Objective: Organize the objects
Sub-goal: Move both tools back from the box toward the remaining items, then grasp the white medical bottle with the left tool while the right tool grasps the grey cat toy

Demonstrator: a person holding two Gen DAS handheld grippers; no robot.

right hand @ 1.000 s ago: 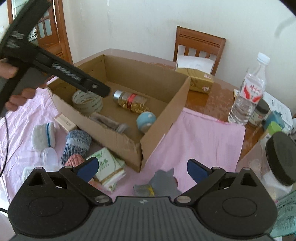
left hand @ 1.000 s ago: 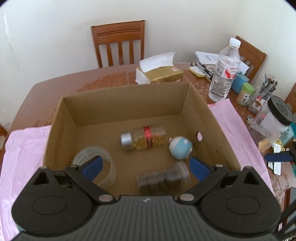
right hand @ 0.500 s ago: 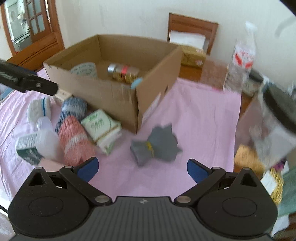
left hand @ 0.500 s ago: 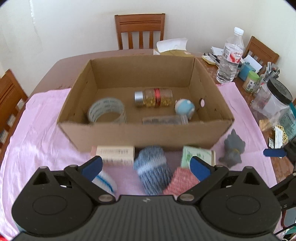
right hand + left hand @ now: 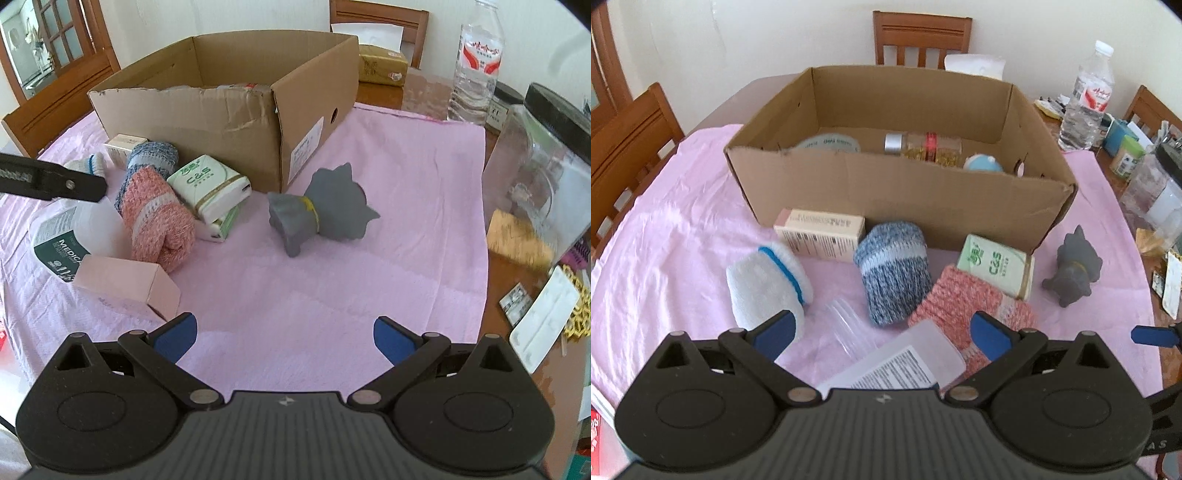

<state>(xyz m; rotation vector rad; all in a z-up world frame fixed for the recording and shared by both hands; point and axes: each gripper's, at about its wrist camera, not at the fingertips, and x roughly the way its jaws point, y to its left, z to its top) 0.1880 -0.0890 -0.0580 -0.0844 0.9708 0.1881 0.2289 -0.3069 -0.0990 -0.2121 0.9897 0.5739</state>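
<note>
Left gripper (image 5: 881,332) spread wide, empty, held low over the near clutter; its fingers straddle a white plastic bottle with a printed label (image 5: 905,363) lying on its side and a clear plastic cup (image 5: 849,328), so probably lining up the next pick. Right gripper (image 5: 282,334) also released, empty, hovering over bare pink cloth (image 5: 406,206) on the surface, aimed at a grey rubber dog figure (image 5: 321,206) tipped on its side, well ahead of the fingers. Loose items sit bunched against the brown cardboard box (image 5: 905,188), likely staged for loading: white sock roll with blue stripe (image 5: 764,284), blue-grey knitted sock roll (image 5: 892,267), pink knitted sock roll (image 5: 967,306), green tissue pack (image 5: 997,264), beige carton (image 5: 820,238). Inside the box: tape roll (image 5: 827,142), gold-filled jar (image 5: 923,146), blue-white ball (image 5: 982,162). Task partly done.
</note>
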